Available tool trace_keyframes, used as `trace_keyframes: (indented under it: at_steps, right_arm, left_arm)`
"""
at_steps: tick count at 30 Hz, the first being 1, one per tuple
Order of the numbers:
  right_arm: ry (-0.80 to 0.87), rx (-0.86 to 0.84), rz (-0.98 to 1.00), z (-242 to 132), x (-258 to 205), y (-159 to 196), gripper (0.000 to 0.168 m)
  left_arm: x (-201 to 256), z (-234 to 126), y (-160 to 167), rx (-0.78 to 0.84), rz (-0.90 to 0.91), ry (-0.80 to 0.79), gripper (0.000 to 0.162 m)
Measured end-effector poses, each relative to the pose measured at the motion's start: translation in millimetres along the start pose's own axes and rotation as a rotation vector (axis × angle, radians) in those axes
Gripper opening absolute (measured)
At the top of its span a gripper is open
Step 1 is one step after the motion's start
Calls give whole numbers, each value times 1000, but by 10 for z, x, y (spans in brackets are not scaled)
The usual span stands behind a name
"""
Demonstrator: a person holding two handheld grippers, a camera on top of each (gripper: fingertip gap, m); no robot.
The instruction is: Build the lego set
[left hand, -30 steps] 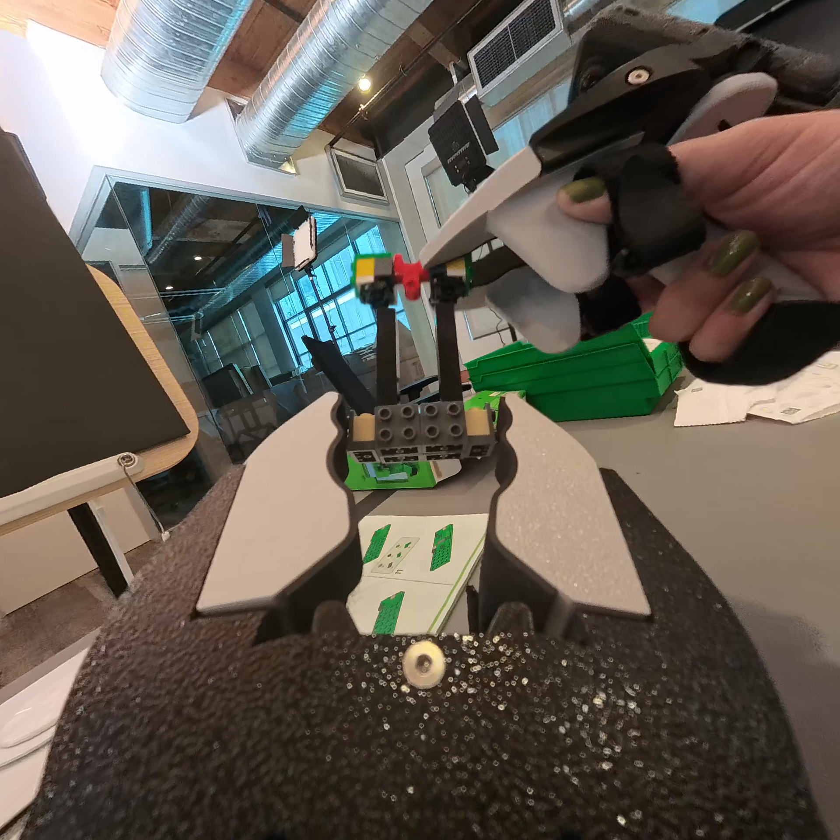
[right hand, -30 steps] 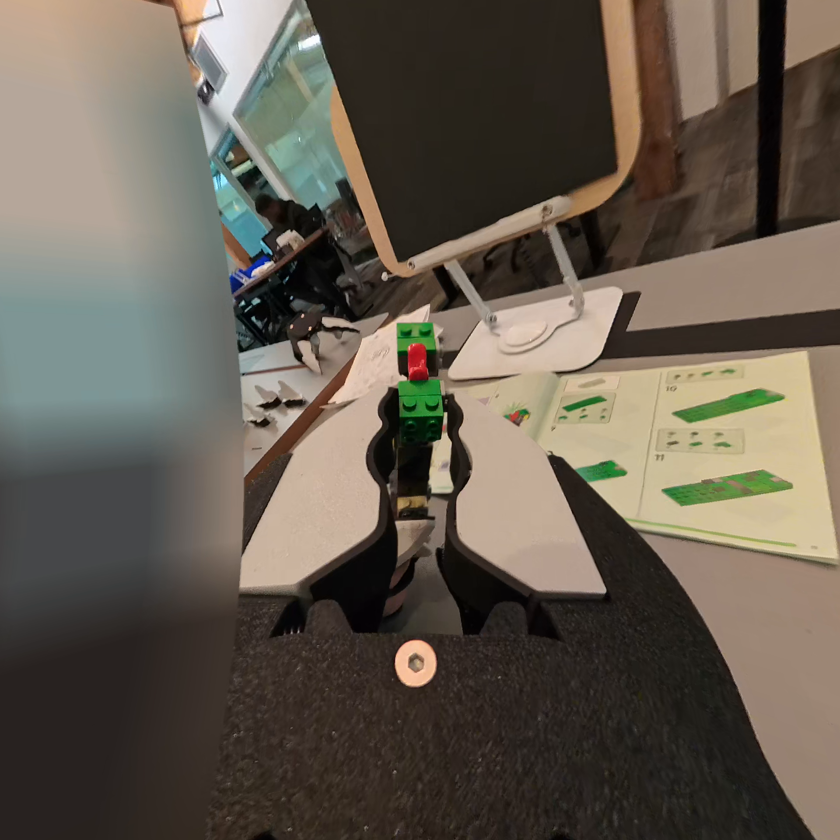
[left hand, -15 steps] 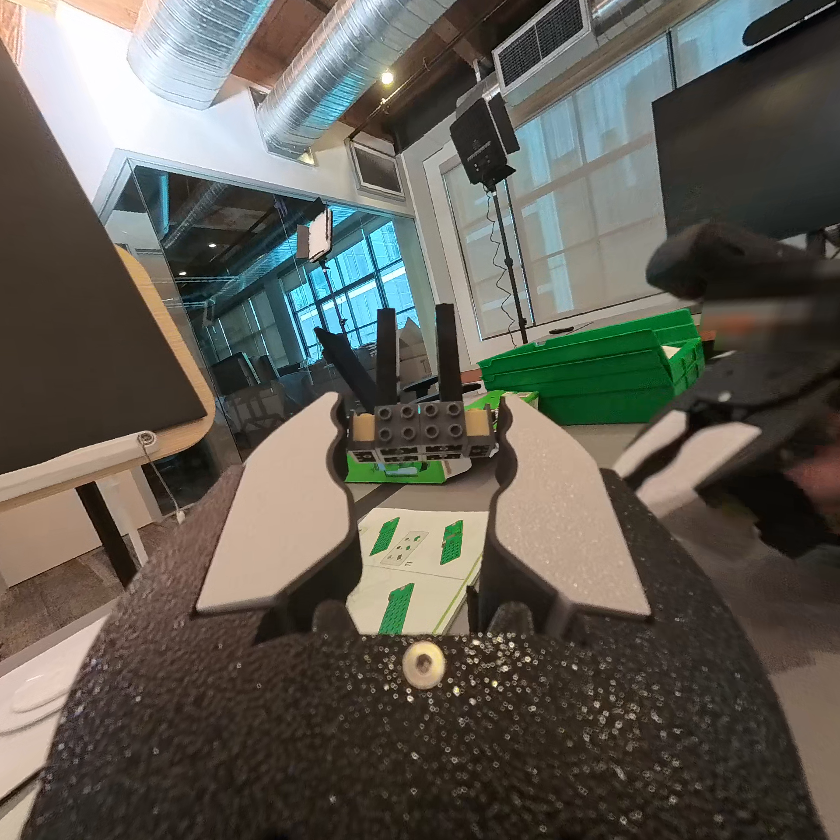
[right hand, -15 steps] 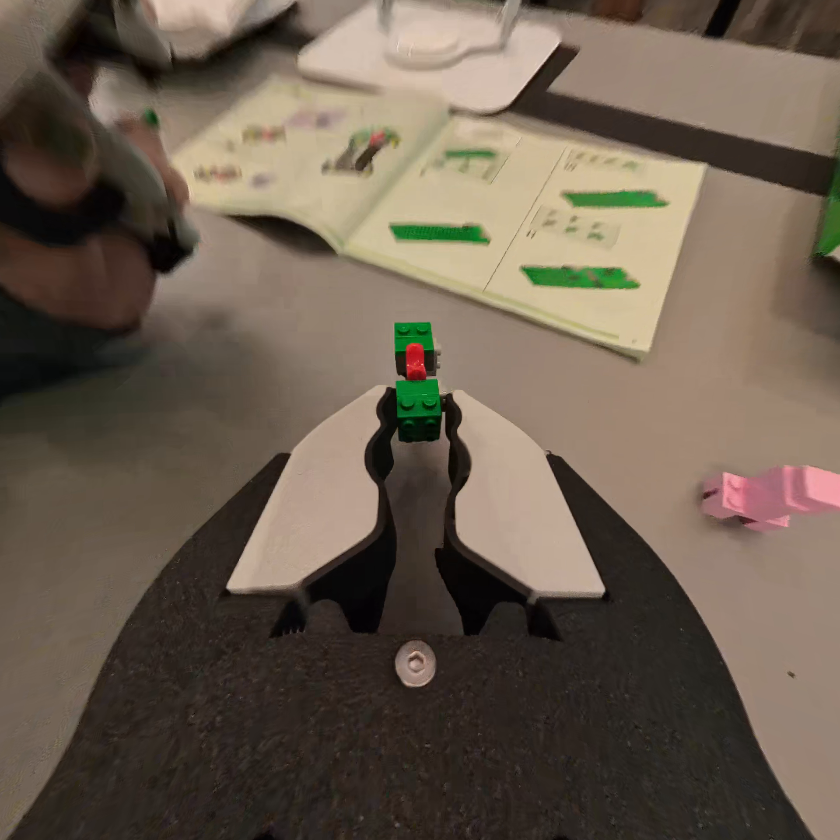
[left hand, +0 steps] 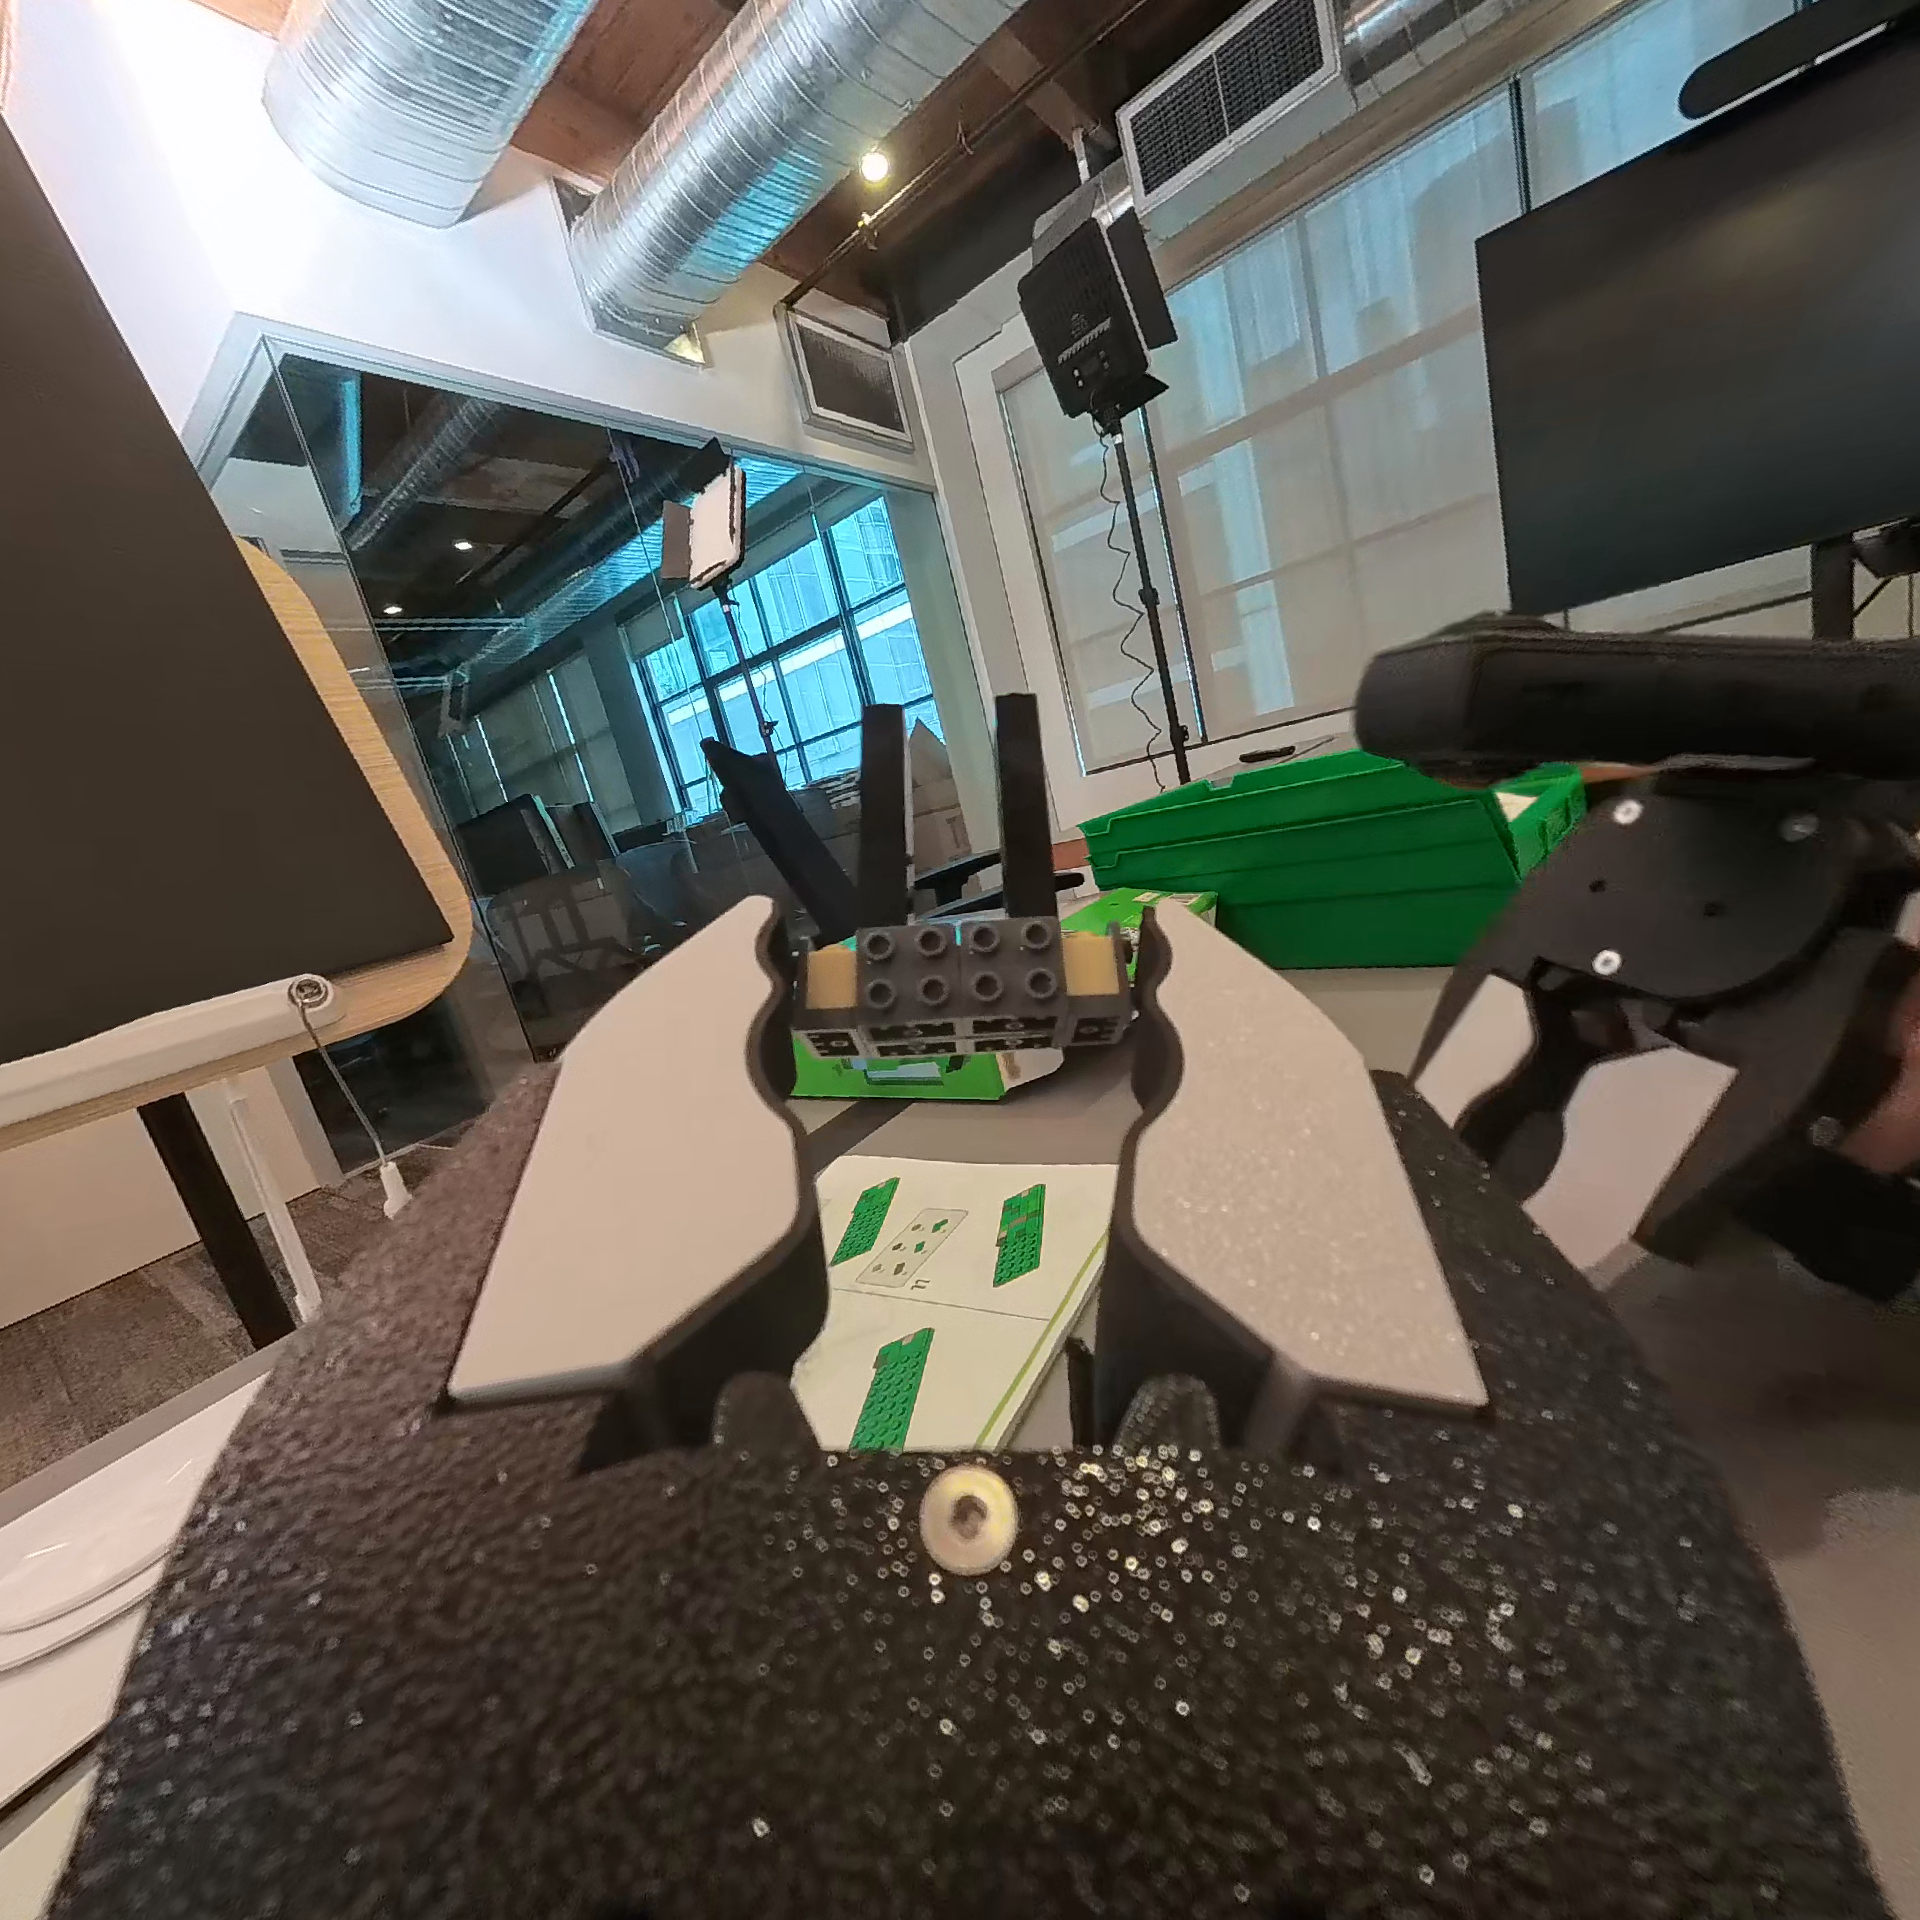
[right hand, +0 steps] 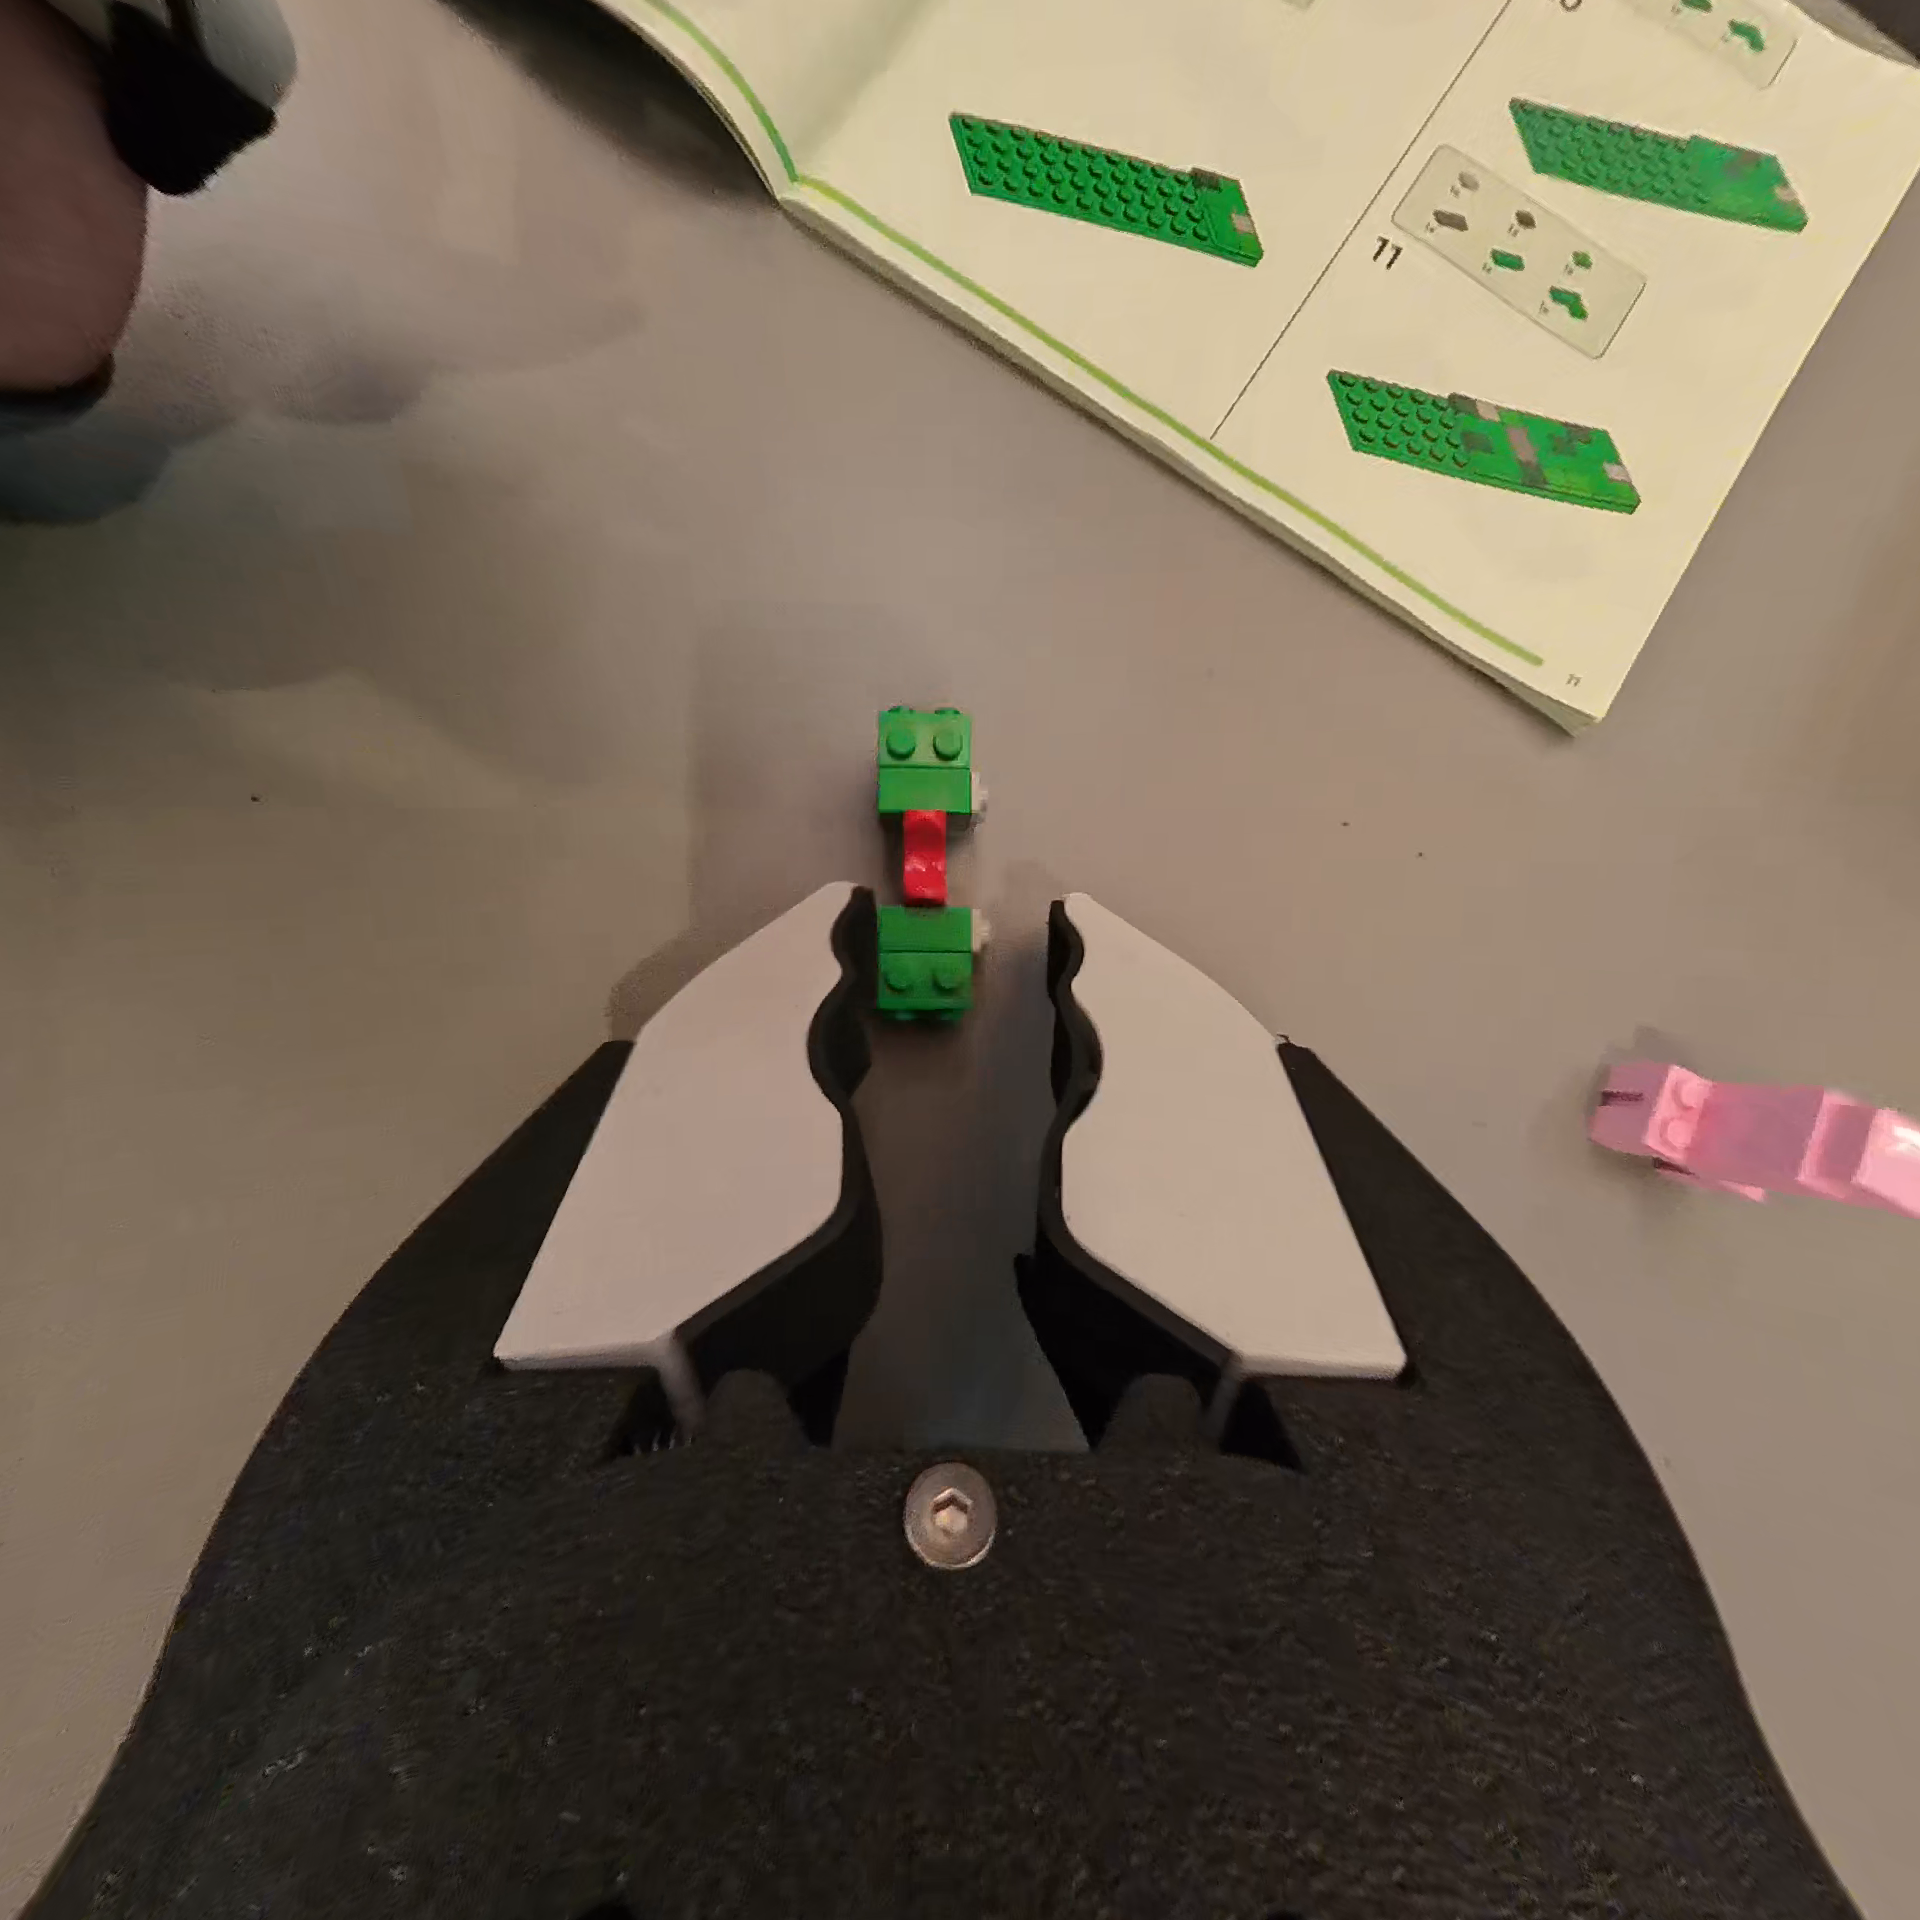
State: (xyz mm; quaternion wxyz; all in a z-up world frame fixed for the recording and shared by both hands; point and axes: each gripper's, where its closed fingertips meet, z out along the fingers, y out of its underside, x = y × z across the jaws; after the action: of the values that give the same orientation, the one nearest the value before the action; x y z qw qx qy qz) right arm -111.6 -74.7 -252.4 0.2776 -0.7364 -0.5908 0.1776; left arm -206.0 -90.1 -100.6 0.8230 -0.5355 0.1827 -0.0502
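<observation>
My left gripper (left hand: 956,997) is shut on a dark grey and tan brick assembly (left hand: 961,982). It holds the assembly above the table, with two black posts (left hand: 1018,821) pointing up. My right gripper (right hand: 953,914) is open just over the grey table (right hand: 416,727). A small piece of two green bricks joined by a red link (right hand: 925,852) lies on the table. Its near green brick sits between my right fingers, against the left finger (right hand: 831,956). There is a clear gap to the right finger. The right gripper also shows at the right of the left wrist view (left hand: 1683,935).
An open instruction booklet (right hand: 1351,312) lies at the far right, and part of it shows below the left gripper (left hand: 956,1247). A pink brick piece (right hand: 1745,1143) lies to the right. Green bins (left hand: 1330,862) and a green box (left hand: 904,1070) stand behind the assembly. A hand (right hand: 62,208) is at the far left. My hands' fingertips stand some 20 cm from each other. The pink brick piece (right hand: 1745,1143) is closer to my right gripper, around 12 cm from its tips; the left tips are 25 cm off.
The right gripper took the green and red piece off the black posts, carried it down to the table and opened, letting it go. The left gripper kept its hold.
</observation>
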Motion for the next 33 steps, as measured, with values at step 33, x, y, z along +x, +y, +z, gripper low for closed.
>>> trace_keyframes:
  at_steps: [33]
  right_arm:
    - [-123,-199,84,-126,41,-390,8]
  left_arm:
    - [-19,-10,-30,16,0,17,63]
